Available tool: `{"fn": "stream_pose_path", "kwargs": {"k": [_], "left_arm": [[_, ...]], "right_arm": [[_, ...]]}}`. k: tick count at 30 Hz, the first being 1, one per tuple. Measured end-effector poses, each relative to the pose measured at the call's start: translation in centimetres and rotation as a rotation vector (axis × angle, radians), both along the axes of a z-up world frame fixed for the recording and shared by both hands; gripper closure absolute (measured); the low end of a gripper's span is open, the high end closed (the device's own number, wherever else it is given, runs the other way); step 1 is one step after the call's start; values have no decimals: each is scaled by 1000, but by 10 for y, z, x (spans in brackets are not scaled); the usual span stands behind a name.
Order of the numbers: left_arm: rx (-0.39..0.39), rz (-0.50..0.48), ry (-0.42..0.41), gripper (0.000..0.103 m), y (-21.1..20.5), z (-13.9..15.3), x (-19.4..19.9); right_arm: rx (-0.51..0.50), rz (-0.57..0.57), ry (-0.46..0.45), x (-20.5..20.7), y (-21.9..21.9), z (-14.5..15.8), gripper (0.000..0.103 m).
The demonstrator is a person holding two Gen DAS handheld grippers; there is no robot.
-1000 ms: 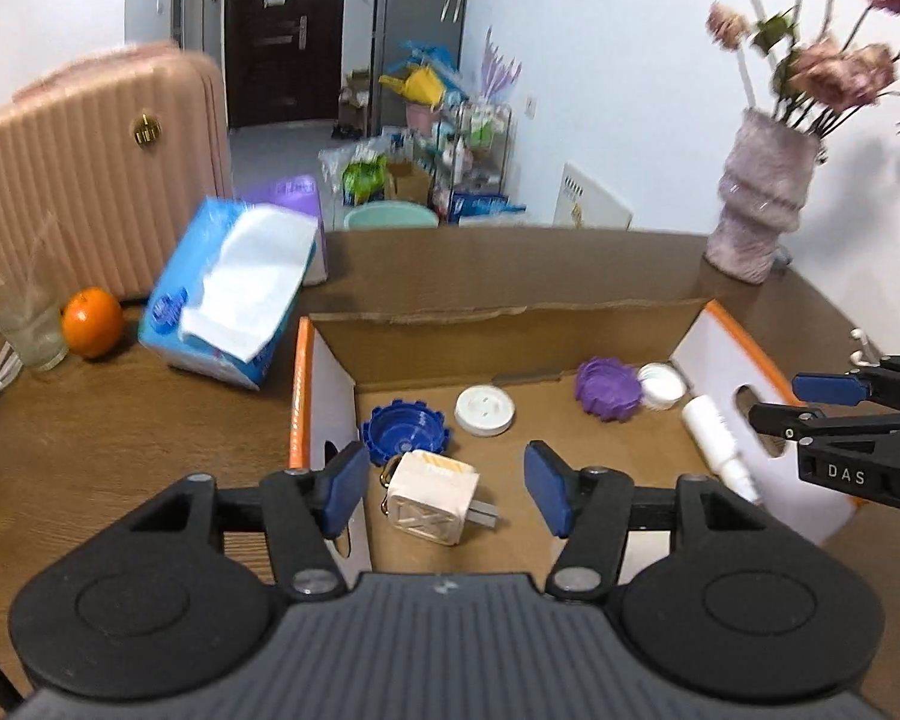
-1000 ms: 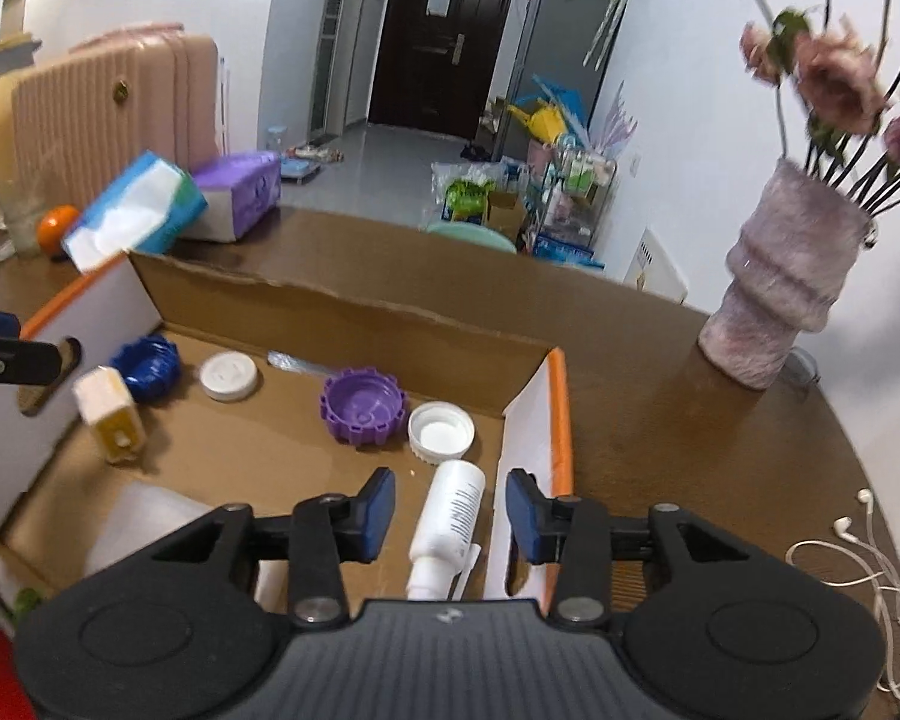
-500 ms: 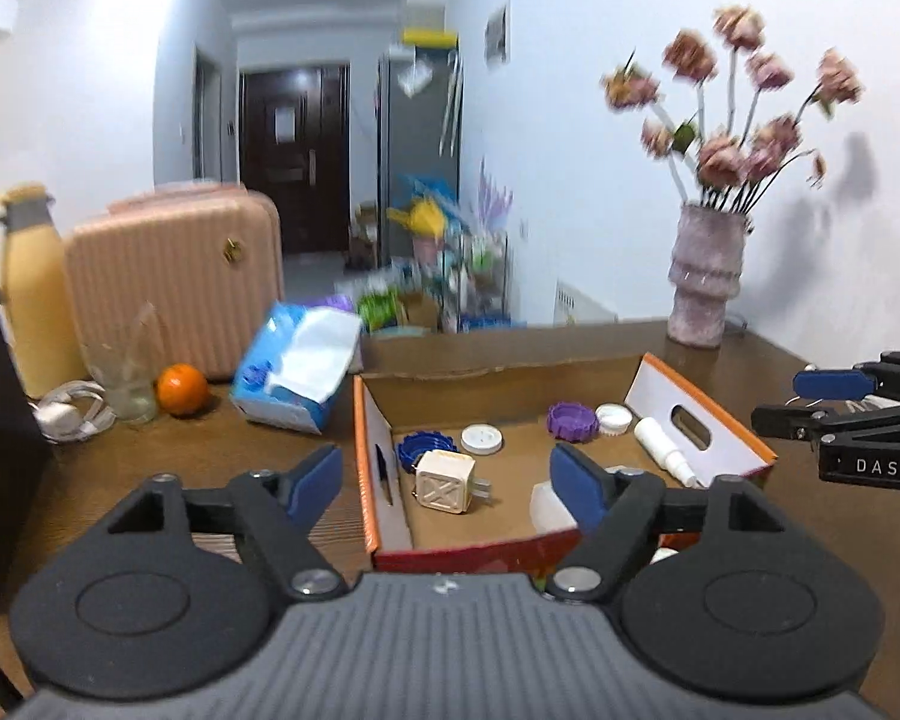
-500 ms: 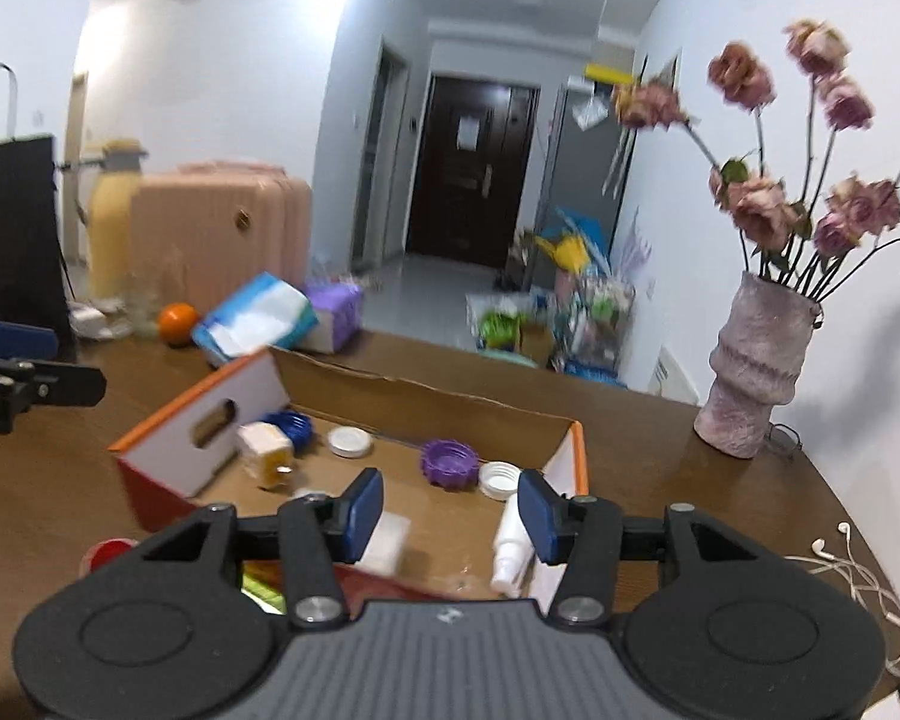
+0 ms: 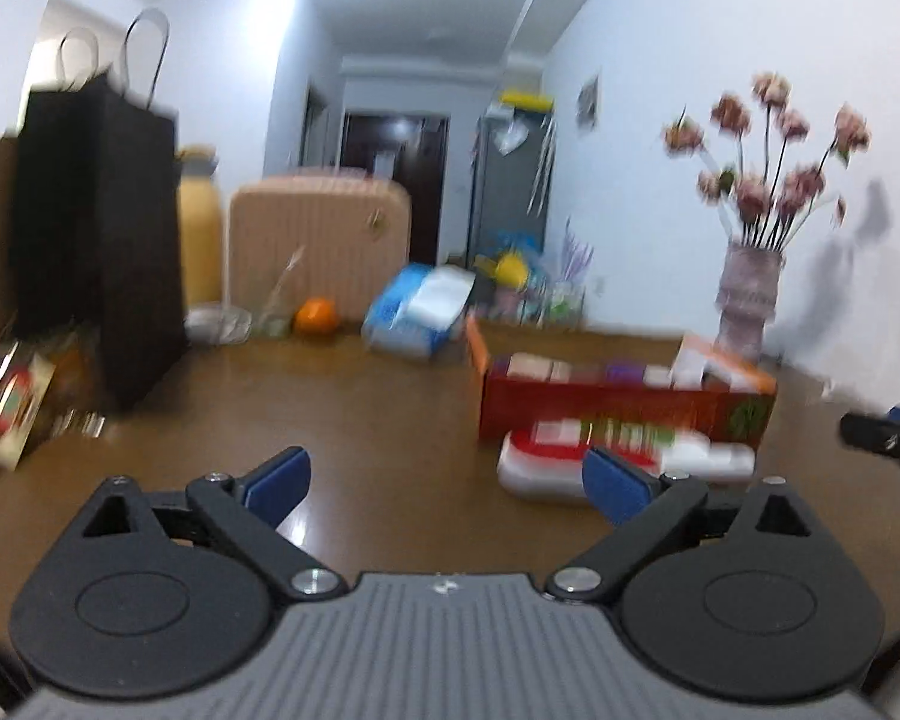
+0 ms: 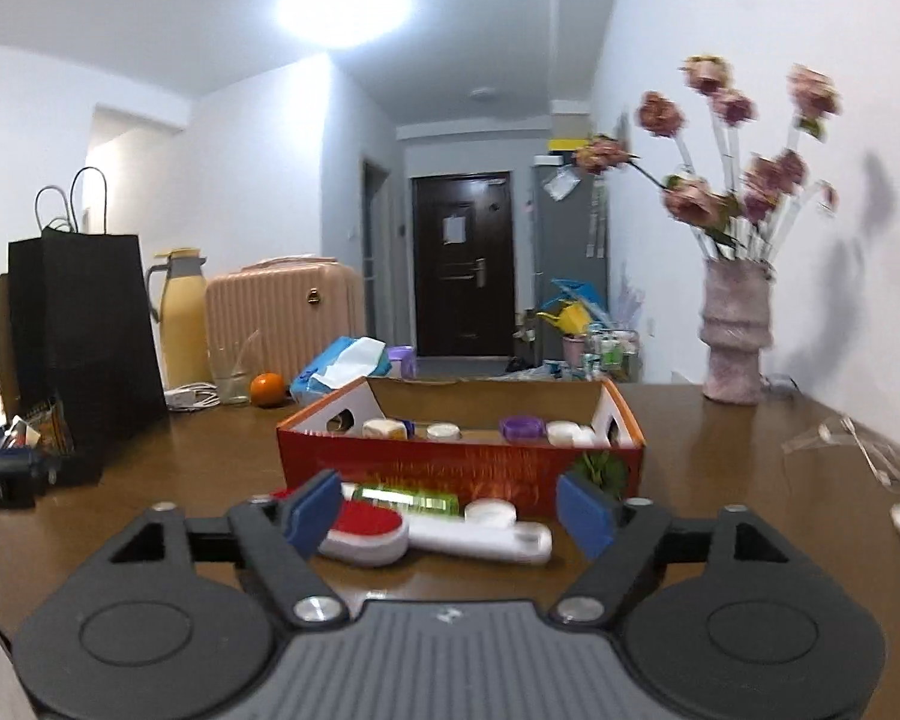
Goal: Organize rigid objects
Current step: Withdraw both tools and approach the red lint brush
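A shallow red and orange cardboard box (image 6: 450, 462) stands on the brown table and holds a purple lid (image 6: 522, 427), white lids (image 6: 561, 432) and a cream cube (image 6: 383, 428). In the left wrist view the box (image 5: 618, 408) is ahead and to the right, blurred. A white and red flat object (image 6: 432, 531) lies on the table in front of the box, with a green piece (image 6: 405, 498) on it. My right gripper (image 6: 450, 510) is open and empty just before it. My left gripper (image 5: 447, 480) is open and empty above bare table.
A black paper bag (image 6: 84, 348), a yellow flask (image 6: 180, 318), a pink suitcase (image 6: 282, 312), an orange (image 6: 268, 389) and a tissue pack (image 6: 342, 366) stand at the left and back. A vase of flowers (image 6: 735, 336) stands at the back right. A clear wrapper (image 6: 858, 450) lies at the right.
Both grippers have pulled back and down from over the box to low over the table near its front. Both stay open and empty. The box contents have not moved.
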State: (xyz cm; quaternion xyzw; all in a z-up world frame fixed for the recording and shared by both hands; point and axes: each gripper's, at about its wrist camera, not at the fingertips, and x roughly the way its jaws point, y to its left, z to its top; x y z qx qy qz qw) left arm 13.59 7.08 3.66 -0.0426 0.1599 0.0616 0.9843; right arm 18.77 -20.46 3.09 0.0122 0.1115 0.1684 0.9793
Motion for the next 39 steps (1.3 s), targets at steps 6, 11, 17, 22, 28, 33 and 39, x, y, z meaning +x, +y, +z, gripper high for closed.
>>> {"fn": "stream_pose_path", "kwargs": {"k": [6, 11, 17, 22, 28, 33, 39], "left_arm": [[12, -54, 37, 4, -2, -10, -12], [-11, -67, 62, 4, -6, -19, -2], [8, -95, 95, 4, -14, -32, 20], [-33, -130, 116, 4, -14, -29, 58], [-83, -195, 143, 18, -10, -19, 120], [-100, -173, 204, 25, -6, -25, 175], [-287, -201, 283, 28, 16, -47, 213]], "right_arm": [[23, -26, 64, -27, -5, -20, 19], [-3, -43, 56, -27, -6, -21, 19], [39, -52, 102, -3, -11, -33, 15], [96, -57, 188, 37, -24, -35, 22], [110, -39, 257, 101, -37, -31, 44], [135, -23, 337, 159, -41, -35, 60], [138, -9, 427, 198, -34, -56, 71]]}}
